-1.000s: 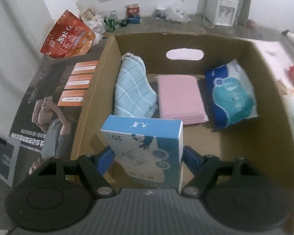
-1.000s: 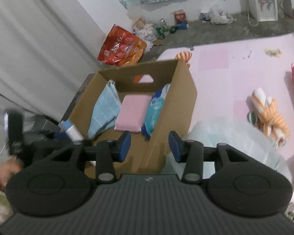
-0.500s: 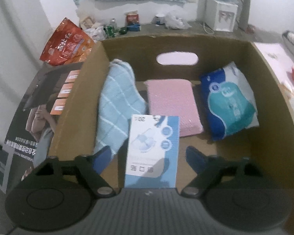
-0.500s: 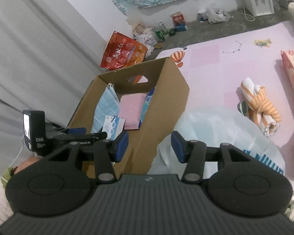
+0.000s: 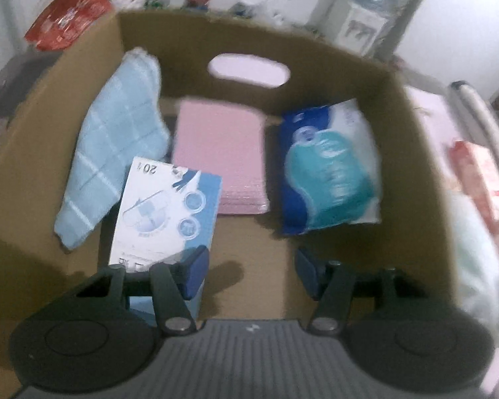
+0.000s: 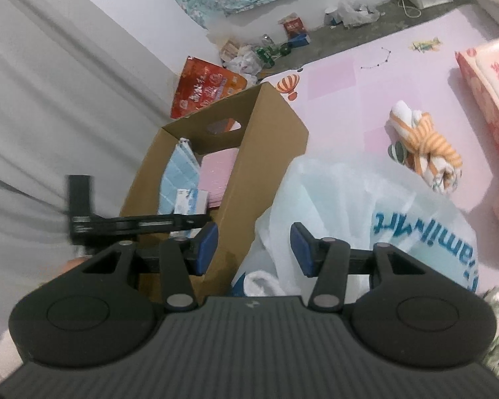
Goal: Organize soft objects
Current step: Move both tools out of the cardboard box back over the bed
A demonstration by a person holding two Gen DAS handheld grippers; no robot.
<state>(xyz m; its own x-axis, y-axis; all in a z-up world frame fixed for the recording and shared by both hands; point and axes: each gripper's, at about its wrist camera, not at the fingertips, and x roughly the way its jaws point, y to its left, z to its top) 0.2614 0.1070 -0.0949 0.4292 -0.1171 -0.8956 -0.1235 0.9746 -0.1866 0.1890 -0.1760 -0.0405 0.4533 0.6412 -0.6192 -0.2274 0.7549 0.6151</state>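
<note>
An open cardboard box (image 5: 415, 166) holds a light blue checked towel (image 5: 116, 146), a pink pack (image 5: 219, 153) and a blue and teal tissue pack (image 5: 329, 169). A blue and white carton (image 5: 166, 212) leans against the towel at the box's near left, free of any grip. My left gripper (image 5: 251, 274) hovers inside the box; its jaws are closing with nothing between them, and the left finger overlaps the carton's lower edge. My right gripper (image 6: 254, 249) stands open above a white plastic bag (image 6: 366, 206) beside the cardboard box (image 6: 266, 153).
A rolled orange-striped towel (image 6: 425, 146) and a red and pink pack (image 6: 485, 79) lie on the pink mat (image 6: 349, 76). A red snack bag (image 6: 206, 86) and litter sit by the wall. A grey curtain hangs at the left.
The left gripper let go of the blue and white carton, which now rests in the box, and shifted right and lower. The right gripper moved right, over the plastic bag.
</note>
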